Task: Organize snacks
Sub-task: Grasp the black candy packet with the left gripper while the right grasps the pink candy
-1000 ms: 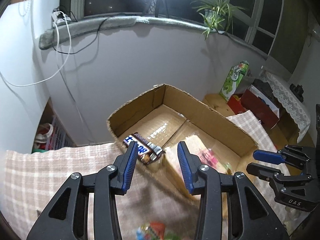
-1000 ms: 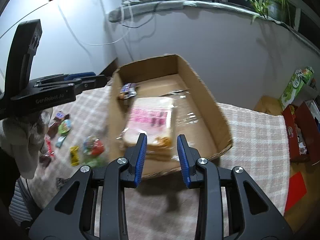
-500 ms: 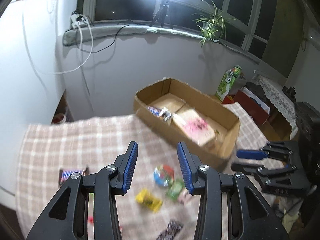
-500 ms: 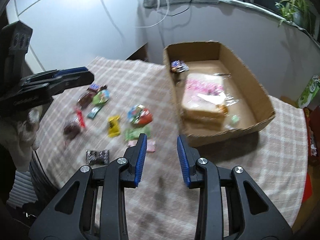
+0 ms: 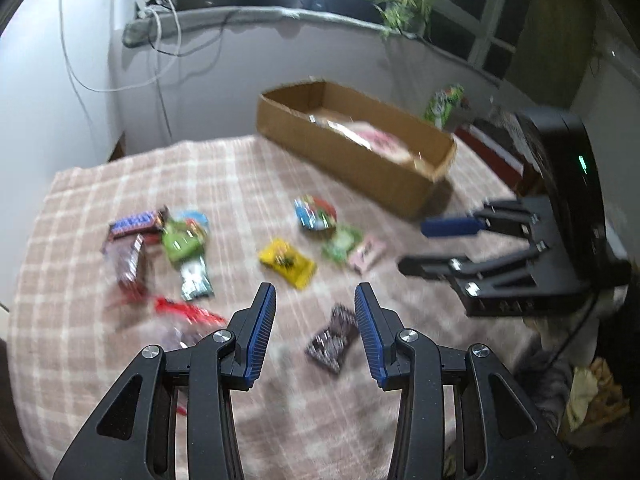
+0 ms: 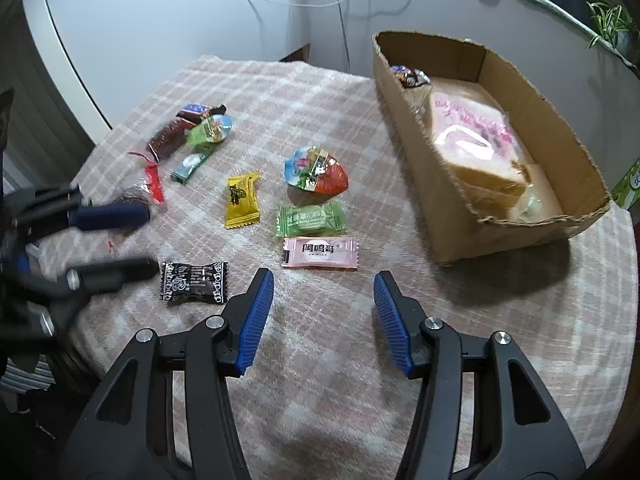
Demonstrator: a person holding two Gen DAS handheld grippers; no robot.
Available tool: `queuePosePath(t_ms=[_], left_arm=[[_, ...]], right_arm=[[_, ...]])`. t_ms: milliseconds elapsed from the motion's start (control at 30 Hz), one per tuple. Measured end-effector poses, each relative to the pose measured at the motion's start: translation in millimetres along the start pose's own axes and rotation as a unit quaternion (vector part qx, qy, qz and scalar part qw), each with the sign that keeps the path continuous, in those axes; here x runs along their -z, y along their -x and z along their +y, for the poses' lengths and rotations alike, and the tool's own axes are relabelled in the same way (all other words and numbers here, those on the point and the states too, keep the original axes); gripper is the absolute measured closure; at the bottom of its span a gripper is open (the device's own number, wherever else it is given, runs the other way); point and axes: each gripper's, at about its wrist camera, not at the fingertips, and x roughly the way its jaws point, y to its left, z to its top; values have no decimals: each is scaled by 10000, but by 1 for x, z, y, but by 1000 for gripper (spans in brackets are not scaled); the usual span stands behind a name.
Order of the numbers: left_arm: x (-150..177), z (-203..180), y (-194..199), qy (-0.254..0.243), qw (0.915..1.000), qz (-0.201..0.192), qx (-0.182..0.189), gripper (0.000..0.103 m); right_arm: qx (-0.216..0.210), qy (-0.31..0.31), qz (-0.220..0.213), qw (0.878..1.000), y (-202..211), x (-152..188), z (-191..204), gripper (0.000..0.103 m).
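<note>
Several small snack packets lie loose on the checked cloth: a black one (image 6: 194, 282), a pink one (image 6: 319, 252), a green one (image 6: 310, 219), a yellow one (image 6: 241, 199) and a red-blue jelly cup (image 6: 316, 176). A cardboard box (image 6: 460, 240) at the right holds a bagged bread loaf (image 6: 474, 148) and a chocolate bar (image 6: 408, 74). My right gripper (image 6: 324, 320) is open and empty, just short of the pink packet. My left gripper (image 5: 315, 334) is open and empty, above the black packet (image 5: 332, 338).
More packets cluster at the table's far left (image 6: 192, 128), with a red-wrapped one (image 6: 154, 184) near the edge. The round table's cloth (image 6: 360, 380) drops off at the near side. A white wall, a sill with cables and a plant (image 5: 404, 4) stand behind.
Both grippers have pulled back from the box to the near side of the table. The loose packets came into view. The right gripper's jaws have opened wider.
</note>
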Motion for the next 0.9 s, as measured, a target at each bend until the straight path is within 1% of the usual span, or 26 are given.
queuePosePath(t_ms=[100, 200, 233, 267, 300, 567, 833, 900], left_arm=[[13, -7, -13, -211, 9996, 191, 8, 63], [20, -10, -20, -323, 9992, 253, -16, 63], [21, -10, -22, -335, 9991, 267, -14, 61], [21, -10, -24, -319, 9991, 271, -16, 58], [22, -9, -25, -297, 9992, 272, -9, 58], [23, -10, -37, -367, 9987, 352, -20, 58], [22, -9, -47, -398, 9984, 399, -18, 58], [23, -10, -48, -467, 9981, 403, -41, 58]], right_arm=[[29, 9, 49, 10000, -7, -3, 1, 48], [27, 39, 98, 9999, -13, -7, 3, 48], [34, 52, 118, 9999, -16, -9, 4, 47], [47, 68, 136, 9999, -18, -10, 5, 47], [62, 89, 158, 9998, -21, -12, 6, 47], [138, 213, 368, 9990, -36, -18, 10, 47], [199, 312, 475, 9982, -40, -22, 13, 47], [207, 326, 496, 9980, -41, -23, 15, 49]])
